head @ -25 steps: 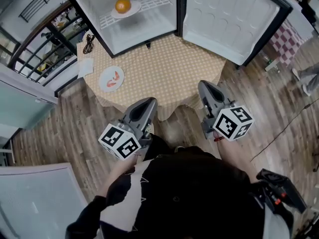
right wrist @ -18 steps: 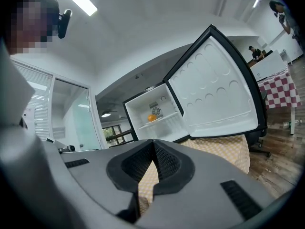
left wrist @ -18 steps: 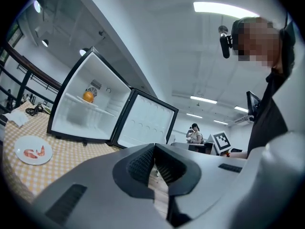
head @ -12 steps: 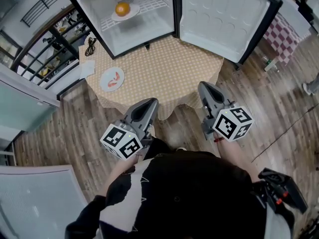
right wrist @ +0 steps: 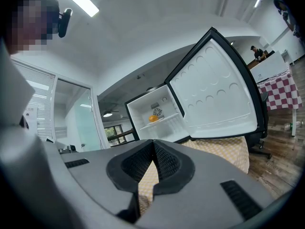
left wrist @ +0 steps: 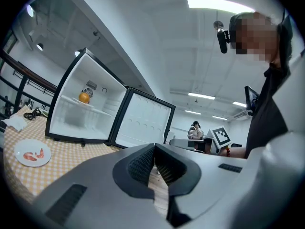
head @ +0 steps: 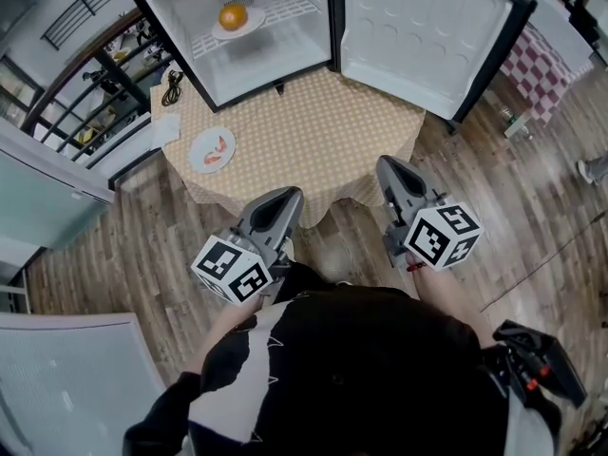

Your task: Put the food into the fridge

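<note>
A small fridge (head: 285, 41) stands open on the table, its door (head: 427, 36) swung to the right. On its wire shelf an orange (head: 233, 15) sits on a white plate. A second white plate with shrimp (head: 212, 150) lies on the checked tablecloth (head: 313, 131) at the left. My left gripper (head: 285, 198) and right gripper (head: 388, 164) hover off the table's near edge, both shut with nothing between the pads. The left gripper view shows the shrimp plate (left wrist: 32, 153) and the orange (left wrist: 84, 97) beyond the left gripper (left wrist: 153, 149). The right gripper (right wrist: 153, 144) points at the fridge and the orange (right wrist: 153, 119).
A black cable (head: 171, 85) and a white napkin (head: 163, 129) lie at the table's far left. A railing (head: 85, 84) runs along the left, and a red-checked table (head: 541, 79) stands at the far right. Wooden floor surrounds the table.
Hardly anything differs: the head view has shifted slightly, and both grippers stay shut in front of the table's near edge.
</note>
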Tool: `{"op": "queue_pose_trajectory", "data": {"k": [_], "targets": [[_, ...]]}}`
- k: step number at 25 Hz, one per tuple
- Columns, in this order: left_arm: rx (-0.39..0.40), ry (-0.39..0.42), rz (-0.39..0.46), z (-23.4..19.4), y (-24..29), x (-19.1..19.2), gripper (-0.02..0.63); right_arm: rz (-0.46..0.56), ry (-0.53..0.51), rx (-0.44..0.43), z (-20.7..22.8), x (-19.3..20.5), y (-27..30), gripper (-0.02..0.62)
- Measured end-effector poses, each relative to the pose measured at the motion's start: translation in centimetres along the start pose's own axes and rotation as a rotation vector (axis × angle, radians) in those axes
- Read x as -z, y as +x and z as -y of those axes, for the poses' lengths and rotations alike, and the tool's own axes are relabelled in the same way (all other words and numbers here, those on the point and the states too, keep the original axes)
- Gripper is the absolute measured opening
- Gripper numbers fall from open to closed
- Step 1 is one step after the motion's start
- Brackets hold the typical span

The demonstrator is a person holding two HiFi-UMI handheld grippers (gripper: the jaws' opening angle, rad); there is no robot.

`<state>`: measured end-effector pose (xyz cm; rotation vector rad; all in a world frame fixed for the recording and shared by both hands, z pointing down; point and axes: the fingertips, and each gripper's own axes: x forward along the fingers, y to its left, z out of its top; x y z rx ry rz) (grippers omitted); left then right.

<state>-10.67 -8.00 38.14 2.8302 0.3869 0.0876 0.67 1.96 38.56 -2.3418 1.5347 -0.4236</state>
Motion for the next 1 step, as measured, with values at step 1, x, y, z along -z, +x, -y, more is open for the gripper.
{"op": "queue_pose_trajectory", "data": {"k": [1], "targets": [[-0.001, 0.000, 0.001, 0.06, 0.00, 0.05, 0.014, -0.001, 0.000, -0.001, 0.03, 0.06, -0.05, 0.017]]}}
